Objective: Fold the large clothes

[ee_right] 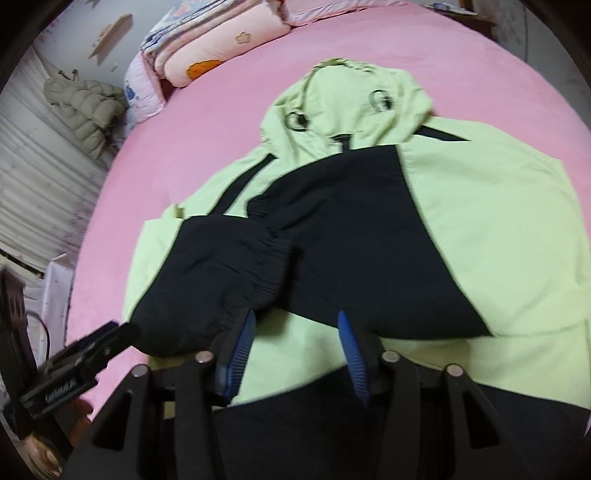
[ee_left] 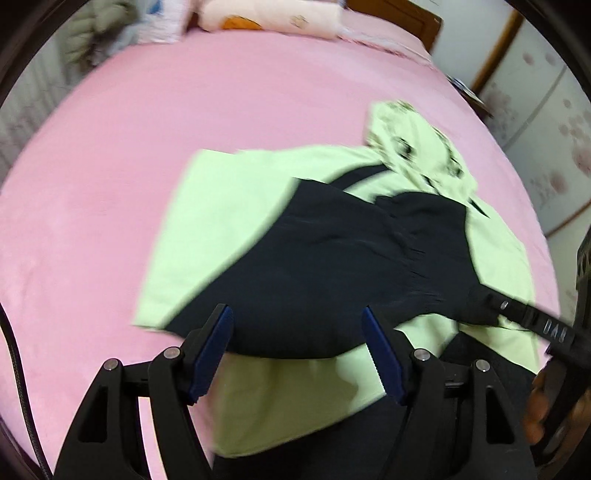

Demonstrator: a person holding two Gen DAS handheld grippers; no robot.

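Note:
A large hooded jacket [ee_right: 480, 221], light green with black panels, lies flat on the pink bed [ee_right: 207, 122]. Its hood [ee_right: 347, 99] points to the far end. Both black sleeves [ee_right: 207, 266] are folded in across the body. My right gripper [ee_right: 295, 317] hovers over the hem, open, with green cloth showing below the gap and nothing pinched. My left gripper [ee_left: 297, 321] is open over the black sleeve [ee_left: 314, 266] near the jacket's [ee_left: 221, 206] left side. The right gripper's finger [ee_left: 532, 317] shows at the right edge of the left wrist view. The left gripper [ee_right: 88, 350] appears at the lower left of the right wrist view.
Folded quilts and a pink pillow [ee_right: 221, 48] are stacked at the head of the bed. A beige puffy coat [ee_right: 85, 103] hangs off the bed at the left. A wooden headboard [ee_left: 402, 18] and flowered wardrobe doors [ee_left: 535, 122] stand beyond the bed's right side.

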